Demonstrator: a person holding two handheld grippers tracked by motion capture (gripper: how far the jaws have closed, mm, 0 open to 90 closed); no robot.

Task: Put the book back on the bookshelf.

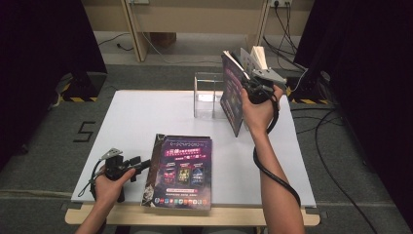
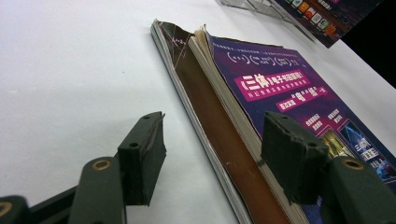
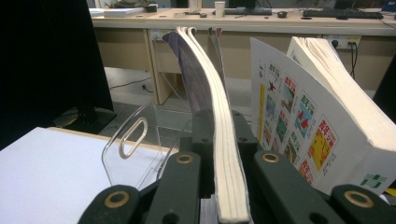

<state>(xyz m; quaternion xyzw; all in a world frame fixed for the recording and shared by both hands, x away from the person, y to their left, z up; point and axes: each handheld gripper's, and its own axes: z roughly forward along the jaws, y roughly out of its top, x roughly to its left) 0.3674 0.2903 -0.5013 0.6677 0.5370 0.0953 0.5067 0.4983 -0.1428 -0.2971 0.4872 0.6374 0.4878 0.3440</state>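
Observation:
A purple-covered magazine (image 1: 232, 92) stands upright at the back right of the white table (image 1: 131, 122), and my right gripper (image 1: 247, 90) is shut on its edge. In the right gripper view the jaws (image 3: 223, 123) pinch that magazine (image 3: 205, 74) from both sides as it rises and bends between them. A stack of like magazines (image 1: 181, 170) lies flat near the front edge. My left gripper (image 1: 142, 164) rests at the stack's left side, open. In the left gripper view its jaws (image 2: 217, 156) straddle the edge of the stack (image 2: 280, 93) without touching it.
A clear acrylic holder (image 1: 207, 95) stands at the back middle of the table, its handle cut-out (image 3: 133, 137) close to my right jaws. A thick white book with colourful pictures (image 3: 299, 126) leans just to the right of the held magazine. Cables run over the floor at right.

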